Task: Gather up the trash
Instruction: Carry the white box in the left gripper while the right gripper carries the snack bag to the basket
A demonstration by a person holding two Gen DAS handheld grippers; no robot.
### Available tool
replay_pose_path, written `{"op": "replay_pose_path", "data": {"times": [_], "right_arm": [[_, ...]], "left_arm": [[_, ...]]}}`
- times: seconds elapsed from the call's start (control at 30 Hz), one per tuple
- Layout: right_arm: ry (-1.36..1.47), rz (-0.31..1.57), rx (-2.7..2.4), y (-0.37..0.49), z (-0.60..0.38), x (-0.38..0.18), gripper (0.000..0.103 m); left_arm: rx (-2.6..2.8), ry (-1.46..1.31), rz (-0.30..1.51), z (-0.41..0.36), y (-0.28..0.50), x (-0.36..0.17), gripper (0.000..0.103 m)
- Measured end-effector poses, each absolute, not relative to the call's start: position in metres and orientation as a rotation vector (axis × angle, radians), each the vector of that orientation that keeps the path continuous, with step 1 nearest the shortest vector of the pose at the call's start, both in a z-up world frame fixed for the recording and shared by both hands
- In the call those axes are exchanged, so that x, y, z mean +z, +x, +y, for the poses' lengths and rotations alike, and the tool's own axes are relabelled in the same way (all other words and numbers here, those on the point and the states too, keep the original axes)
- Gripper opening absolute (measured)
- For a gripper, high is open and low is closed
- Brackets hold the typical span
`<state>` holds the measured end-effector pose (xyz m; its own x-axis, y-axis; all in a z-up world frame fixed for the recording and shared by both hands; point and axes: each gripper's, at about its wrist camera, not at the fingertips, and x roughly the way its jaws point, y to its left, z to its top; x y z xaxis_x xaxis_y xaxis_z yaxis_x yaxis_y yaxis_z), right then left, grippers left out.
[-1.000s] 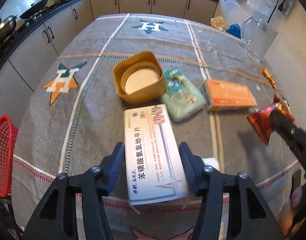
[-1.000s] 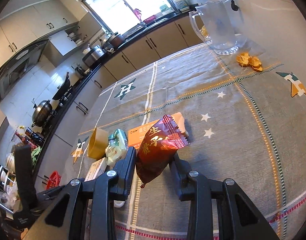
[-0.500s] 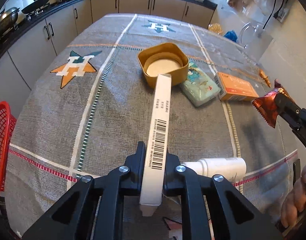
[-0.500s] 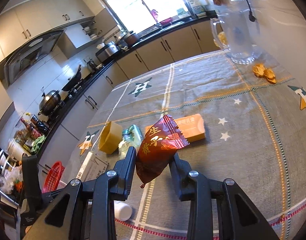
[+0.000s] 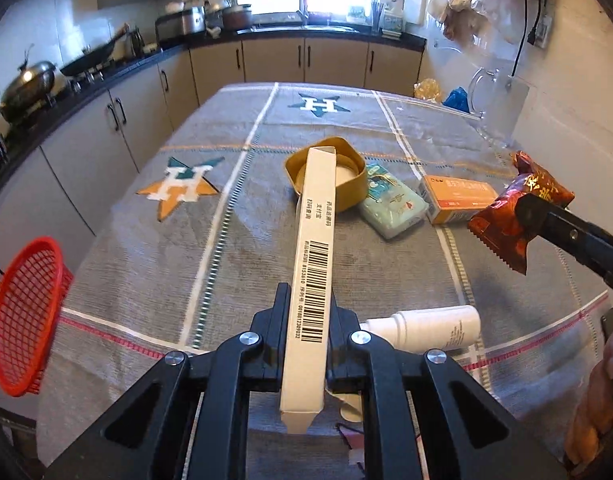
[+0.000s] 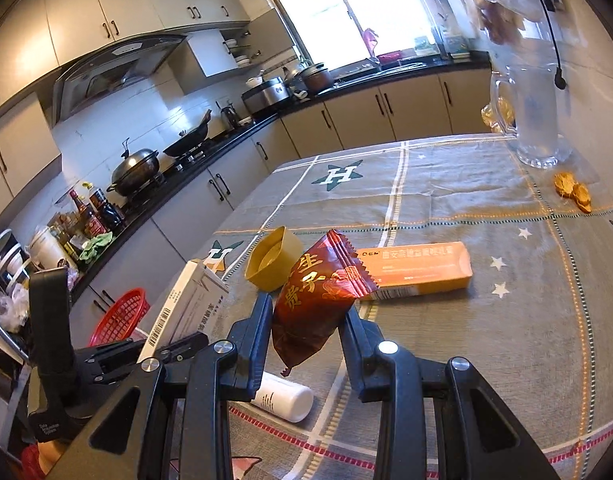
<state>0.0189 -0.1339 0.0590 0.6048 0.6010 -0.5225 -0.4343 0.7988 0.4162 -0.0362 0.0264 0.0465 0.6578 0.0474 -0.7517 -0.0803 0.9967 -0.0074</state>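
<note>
My left gripper (image 5: 306,304) is shut on a flat white medicine box (image 5: 312,264), held on edge with its barcode side up, above the table. From the right wrist that white medicine box (image 6: 186,304) shows at the left, clamped in the left gripper (image 6: 154,350). My right gripper (image 6: 306,312) is shut on a dark red snack packet (image 6: 318,296); the red snack packet (image 5: 514,216) also hangs at the right of the left wrist view. A red mesh basket (image 5: 24,316) sits off the table's left edge.
On the grey star-patterned cloth (image 5: 154,248) lie a yellow tub (image 5: 326,172), a light green pack (image 5: 390,200), an orange box (image 5: 458,198) and a white bottle (image 5: 430,326). A glass jug (image 6: 534,116) and orange scraps (image 6: 572,192) are at the far right. Cabinets line the walls.
The left jaws closed on the white box, which went from lying flat to standing on edge, and lifted it. Both grippers rose and drew back; the right wrist rolled with the packet held.
</note>
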Motion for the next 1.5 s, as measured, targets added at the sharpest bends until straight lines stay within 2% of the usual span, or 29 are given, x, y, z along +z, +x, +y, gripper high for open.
{"op": "replay_pose_path", "data": {"times": [0.77, 1.5], "right_arm": [[0.211, 0.707, 0.581, 0.021, -0.122, 0.055, 0.036], [0.134, 0.720, 0.640, -0.035, -0.059, 0.071, 0.036]], "left_arm": [[0.100, -0.026, 0.790, 0.051, -0.069, 0.051, 0.013], [0.132, -0.041, 0.733, 0.084, -0.097, 0.058, 0.013]]}}
